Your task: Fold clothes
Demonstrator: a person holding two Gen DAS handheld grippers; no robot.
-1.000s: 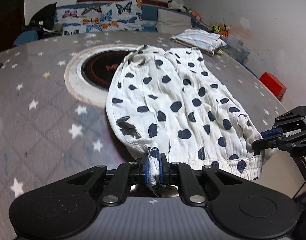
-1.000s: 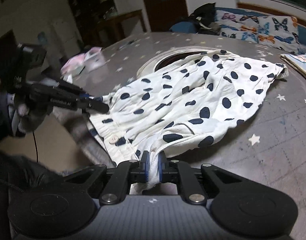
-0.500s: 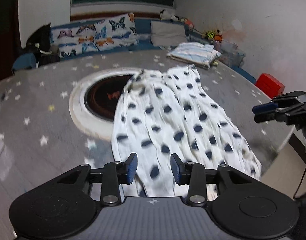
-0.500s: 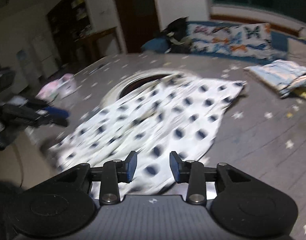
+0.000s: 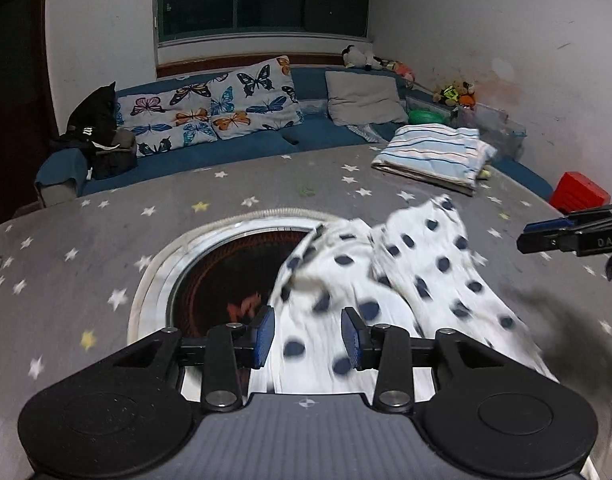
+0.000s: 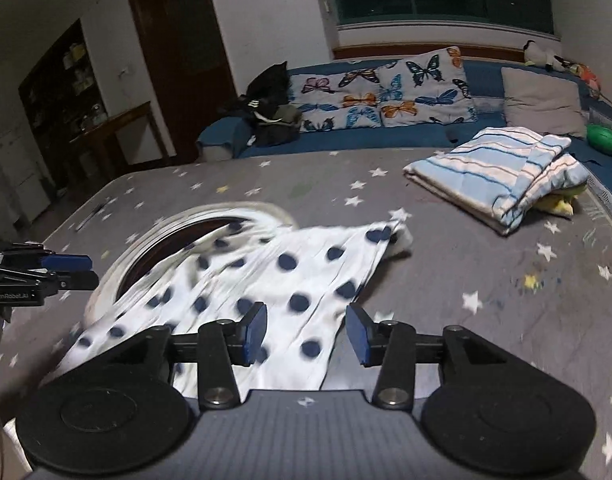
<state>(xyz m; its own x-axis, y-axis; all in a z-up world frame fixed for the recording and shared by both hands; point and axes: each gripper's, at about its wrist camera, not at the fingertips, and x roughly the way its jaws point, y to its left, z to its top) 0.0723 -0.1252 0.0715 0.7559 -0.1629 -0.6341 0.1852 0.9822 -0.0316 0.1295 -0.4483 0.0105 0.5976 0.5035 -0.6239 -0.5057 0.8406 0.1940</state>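
We've got the spotted garment [image 5: 389,280] lying flat on the starry table [image 5: 86,240], one edge draped over the round inset [image 5: 210,276]. Our left gripper [image 5: 307,336] is released, jaws apart with nothing pinched. Our right gripper [image 6: 304,332] is opening too, empty, cloth only beneath it. The garment looks light, soft and floppy, so it'll sag and wrinkle; we'd pinch it at the far corners or hem.

Crinkled white cloth garment [image 5: 389,288] lies on the matt, star-printed fabric tabletop [image 5: 106,240].
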